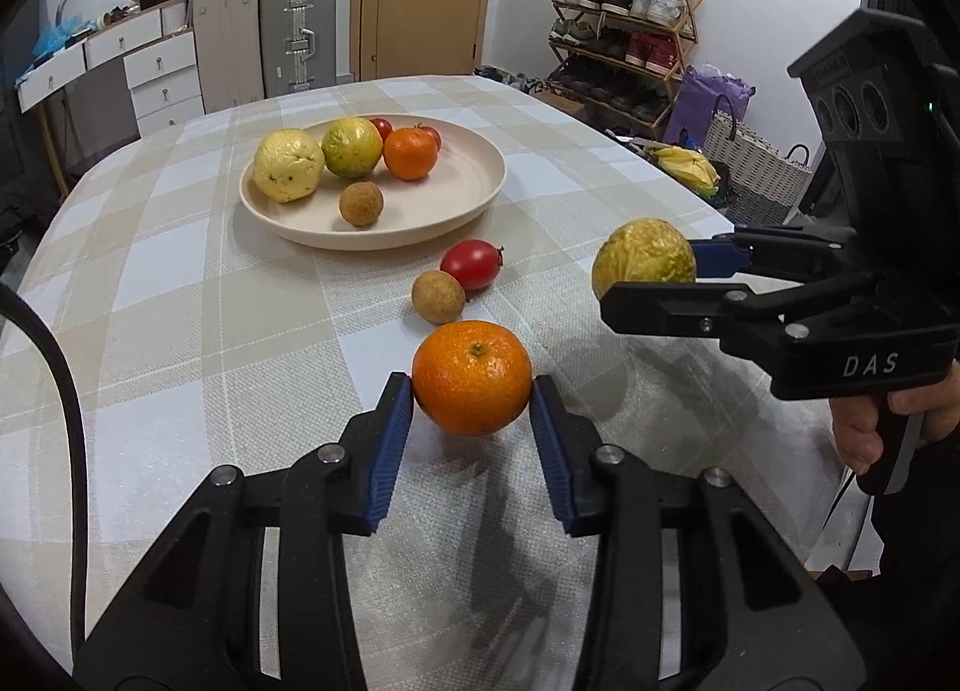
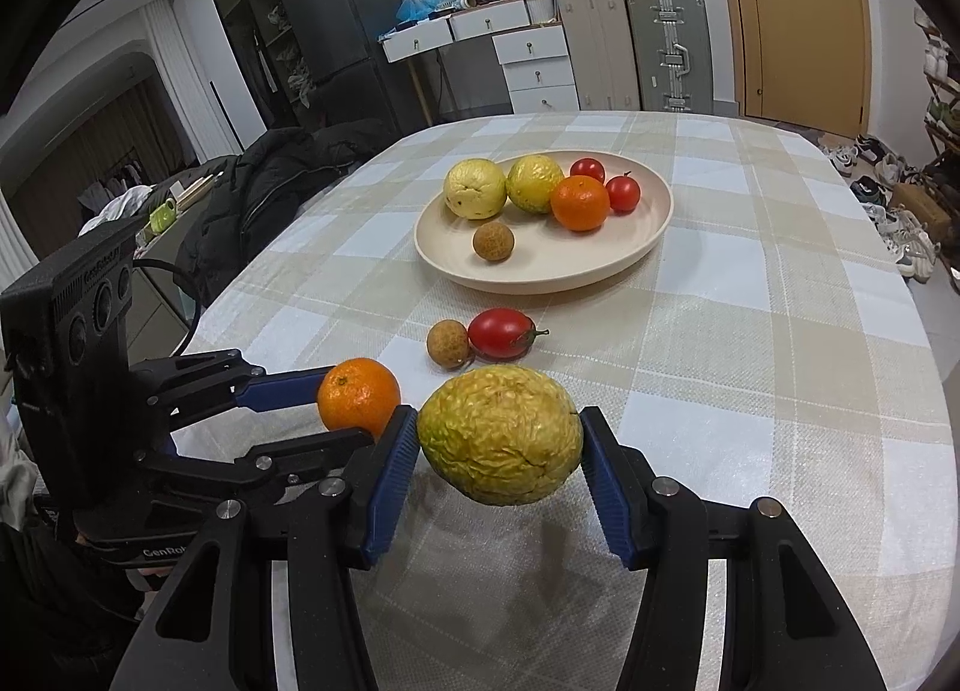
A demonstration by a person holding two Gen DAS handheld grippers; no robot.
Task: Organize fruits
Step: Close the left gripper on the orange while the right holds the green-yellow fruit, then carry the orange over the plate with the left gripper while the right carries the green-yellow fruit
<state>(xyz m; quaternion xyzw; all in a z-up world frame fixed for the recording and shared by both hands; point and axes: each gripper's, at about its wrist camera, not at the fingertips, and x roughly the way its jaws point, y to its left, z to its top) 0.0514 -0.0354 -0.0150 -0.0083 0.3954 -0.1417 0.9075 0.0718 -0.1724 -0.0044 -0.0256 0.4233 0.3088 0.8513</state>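
Observation:
My left gripper (image 1: 472, 391) is shut on an orange mandarin (image 1: 472, 377), held just above the checked tablecloth; it also shows in the right wrist view (image 2: 358, 394). My right gripper (image 2: 500, 439) is shut on a wrinkled yellow-green passion fruit (image 2: 501, 442), also seen in the left wrist view (image 1: 643, 259). A red tomato (image 1: 473, 264) and a brown longan (image 1: 438, 297) lie on the cloth. The beige plate (image 1: 456, 199) holds two yellow fruits, a mandarin (image 1: 410, 153), a longan (image 1: 360, 203) and two small tomatoes.
The table edge curves off to the right (image 2: 924, 391) and left. A dark coat (image 2: 270, 181) lies beyond the left edge. Suitcases, drawers, a door and a shoe rack (image 1: 624, 31) stand at the back.

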